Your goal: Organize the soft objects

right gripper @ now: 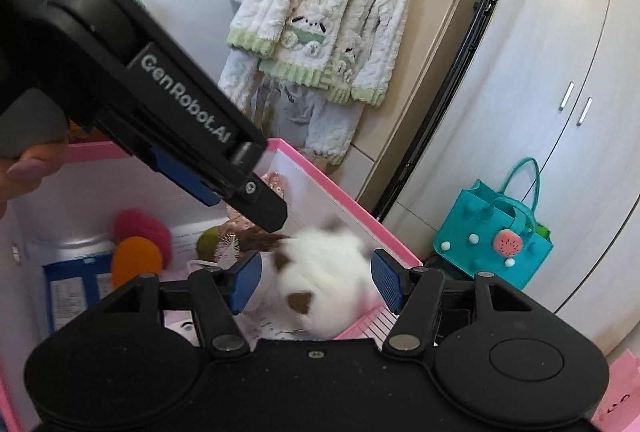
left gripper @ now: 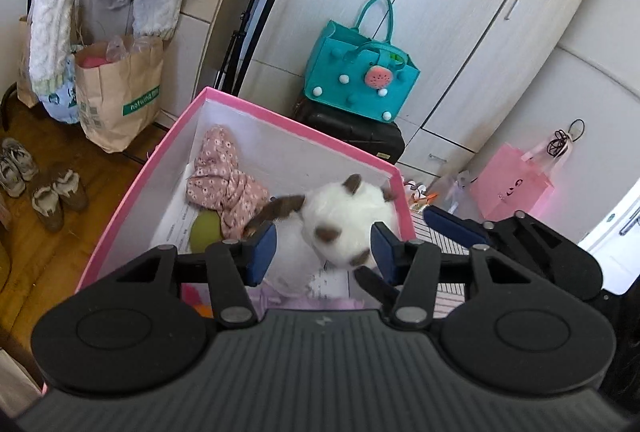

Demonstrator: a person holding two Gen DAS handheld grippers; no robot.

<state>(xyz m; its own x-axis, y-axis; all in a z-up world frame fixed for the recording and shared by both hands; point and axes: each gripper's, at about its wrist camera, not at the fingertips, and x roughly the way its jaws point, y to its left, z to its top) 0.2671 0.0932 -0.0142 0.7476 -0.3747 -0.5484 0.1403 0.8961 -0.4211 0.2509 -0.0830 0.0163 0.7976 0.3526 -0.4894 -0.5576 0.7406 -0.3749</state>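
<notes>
A white plush cat (left gripper: 344, 224) with brown patches lies in the pink box (left gripper: 304, 132), blurred in the right wrist view (right gripper: 324, 272). My left gripper (left gripper: 324, 252) hangs open over it, its blue pads clear of the fur. My right gripper (right gripper: 316, 284) is open too, with the plush between its pads but not pressed. The left gripper's fingers (right gripper: 260, 208) reach in from the upper left just above the plush. Also in the box are a pink floral cloth (left gripper: 224, 180), a green ball (left gripper: 206, 232), a red ball (right gripper: 140, 228) and an orange ball (right gripper: 136, 260).
A teal felt bag (left gripper: 360, 76) stands on a black suitcase (left gripper: 360, 136) behind the box. A paper bag (left gripper: 120, 92) and shoes (left gripper: 40, 184) are on the wood floor to the left. A pink gift bag (left gripper: 508, 180) sits right. Fleece clothes (right gripper: 320, 12) hang beside the wardrobe.
</notes>
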